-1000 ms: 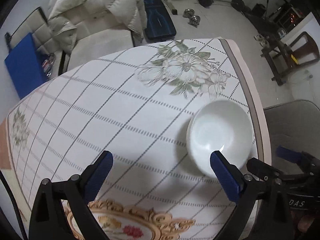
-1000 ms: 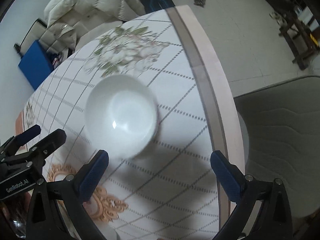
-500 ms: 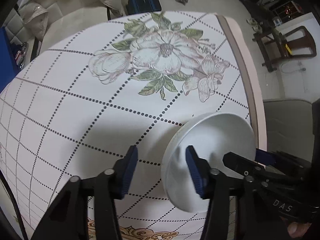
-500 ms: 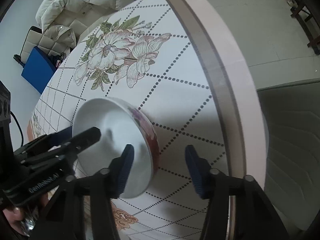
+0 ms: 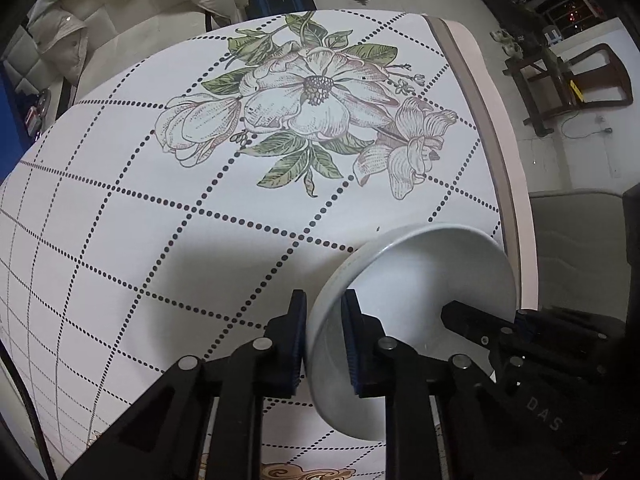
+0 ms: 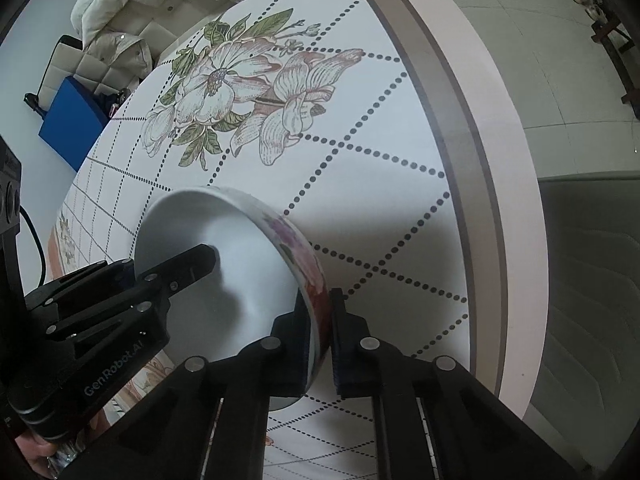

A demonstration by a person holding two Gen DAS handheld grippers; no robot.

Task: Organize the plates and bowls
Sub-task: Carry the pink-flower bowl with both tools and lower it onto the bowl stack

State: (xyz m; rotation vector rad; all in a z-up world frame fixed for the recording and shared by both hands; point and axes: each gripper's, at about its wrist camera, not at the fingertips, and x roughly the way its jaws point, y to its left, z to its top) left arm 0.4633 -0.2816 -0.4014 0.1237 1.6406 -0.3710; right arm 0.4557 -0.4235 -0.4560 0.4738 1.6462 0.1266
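Each hand-held gripper (image 5: 323, 336) is matte black with silver pivot screws and blue pads (image 6: 339, 336); one reads "GenRobot.AI".

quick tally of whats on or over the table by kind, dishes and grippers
bowls: 1, the white bowl with a floral outside, clamped at its rim on opposite sides by both grippers
plates: 0 in view
grippers: 2, the left gripper and the right gripper
total: 3
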